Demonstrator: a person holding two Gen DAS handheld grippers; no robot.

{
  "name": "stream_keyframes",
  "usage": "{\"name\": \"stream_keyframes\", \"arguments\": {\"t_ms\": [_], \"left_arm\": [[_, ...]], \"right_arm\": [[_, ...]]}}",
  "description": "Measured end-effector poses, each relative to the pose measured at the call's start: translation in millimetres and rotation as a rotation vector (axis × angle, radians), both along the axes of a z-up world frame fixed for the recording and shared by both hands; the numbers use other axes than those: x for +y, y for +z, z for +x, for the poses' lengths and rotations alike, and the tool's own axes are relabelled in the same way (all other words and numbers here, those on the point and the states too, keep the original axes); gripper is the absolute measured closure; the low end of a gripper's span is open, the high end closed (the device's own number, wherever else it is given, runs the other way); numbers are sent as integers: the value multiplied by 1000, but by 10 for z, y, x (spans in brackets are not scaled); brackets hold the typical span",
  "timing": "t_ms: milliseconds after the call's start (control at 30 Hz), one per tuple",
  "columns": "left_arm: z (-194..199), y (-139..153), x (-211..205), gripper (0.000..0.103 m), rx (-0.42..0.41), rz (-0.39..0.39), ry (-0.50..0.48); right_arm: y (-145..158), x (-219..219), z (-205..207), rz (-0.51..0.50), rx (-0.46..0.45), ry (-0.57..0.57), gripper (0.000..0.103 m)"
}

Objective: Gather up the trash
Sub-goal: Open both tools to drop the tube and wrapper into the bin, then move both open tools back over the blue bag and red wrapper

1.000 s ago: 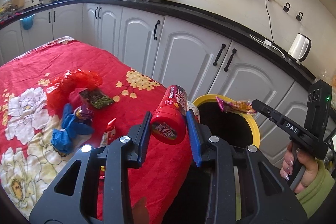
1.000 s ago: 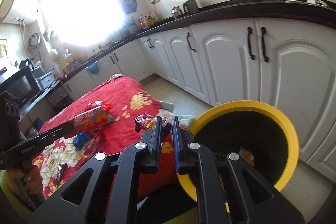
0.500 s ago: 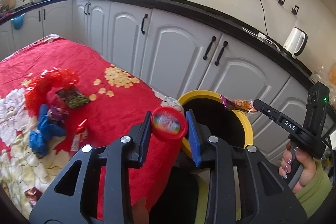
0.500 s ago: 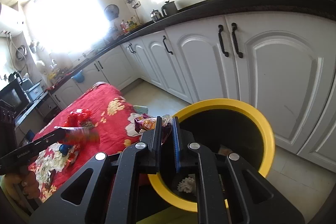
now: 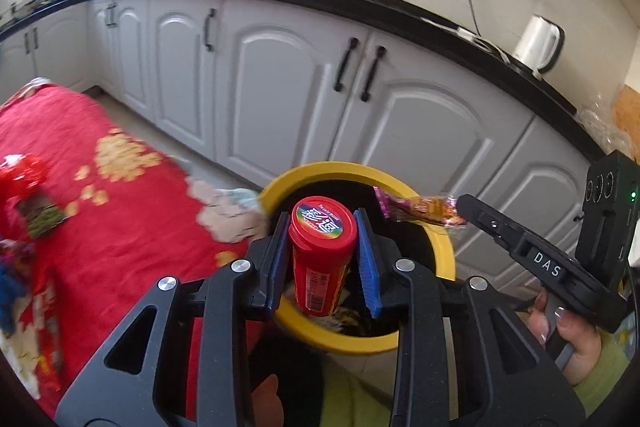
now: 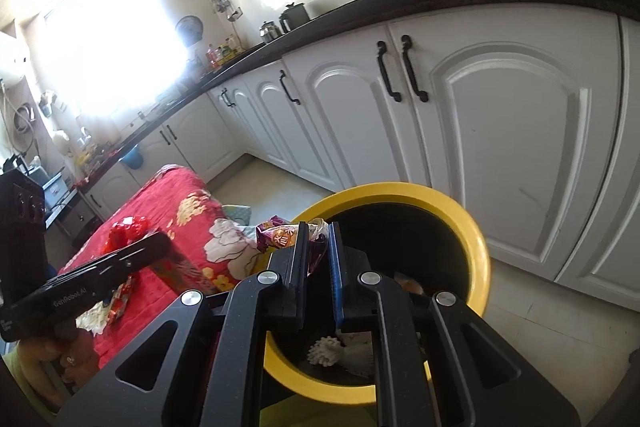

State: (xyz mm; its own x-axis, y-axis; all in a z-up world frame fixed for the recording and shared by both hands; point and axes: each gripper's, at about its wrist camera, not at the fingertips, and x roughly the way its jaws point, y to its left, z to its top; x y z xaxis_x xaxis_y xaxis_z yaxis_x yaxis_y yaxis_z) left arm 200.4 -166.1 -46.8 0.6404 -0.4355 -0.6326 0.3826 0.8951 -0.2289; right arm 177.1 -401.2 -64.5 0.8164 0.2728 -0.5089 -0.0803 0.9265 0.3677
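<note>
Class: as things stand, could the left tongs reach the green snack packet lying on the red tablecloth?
Probably not: the left tongs are shut on the red canister over the yellow bin; the green packet lies well aside.

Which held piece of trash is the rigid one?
The red canister in the left gripper; the right gripper pinches a limp, crinkled wrapper.

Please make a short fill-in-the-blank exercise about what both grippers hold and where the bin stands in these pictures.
1. The left gripper is shut on a red ____.
2. The right gripper pinches a crinkled snack ____.
3. Both items hang over a bin with a ____ rim.
4. The table beside the bin has a ____ floral cloth.

Missing words: can; wrapper; yellow; red
</note>
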Motion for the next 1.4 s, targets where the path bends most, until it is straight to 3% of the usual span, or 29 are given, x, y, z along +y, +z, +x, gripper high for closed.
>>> {"name": "stream_keyframes", "arguments": {"t_ms": [233, 500, 600, 733, 833, 967, 1167, 1400], "left_arm": [[131, -212, -283, 79, 40, 21, -34], [187, -361, -335, 78, 78, 27, -29], [220, -406, -276, 60, 97, 26, -2], [208, -404, -138, 47, 104, 25, 32], [159, -360, 1, 35, 94, 16, 61], [54, -238, 202, 14, 66, 27, 108], [-85, -36, 579, 11, 7, 58, 196], [-229, 159, 1068, 11, -49, 67, 307]], "right_arm": [[-158, -151, 49, 1, 47, -39, 93], [-345, -234, 109, 17, 109, -62, 91], [-386, -264, 115, 24, 125, -78, 89], [-396, -267, 98, 26, 127, -96, 65], [-378, -215, 86, 10, 123, -93, 61], [-298, -97, 50, 5, 98, -86, 43], [-130, 272, -13, -14, 54, -9, 32], [28, 709, -68, -39, 28, 86, 26]]}}
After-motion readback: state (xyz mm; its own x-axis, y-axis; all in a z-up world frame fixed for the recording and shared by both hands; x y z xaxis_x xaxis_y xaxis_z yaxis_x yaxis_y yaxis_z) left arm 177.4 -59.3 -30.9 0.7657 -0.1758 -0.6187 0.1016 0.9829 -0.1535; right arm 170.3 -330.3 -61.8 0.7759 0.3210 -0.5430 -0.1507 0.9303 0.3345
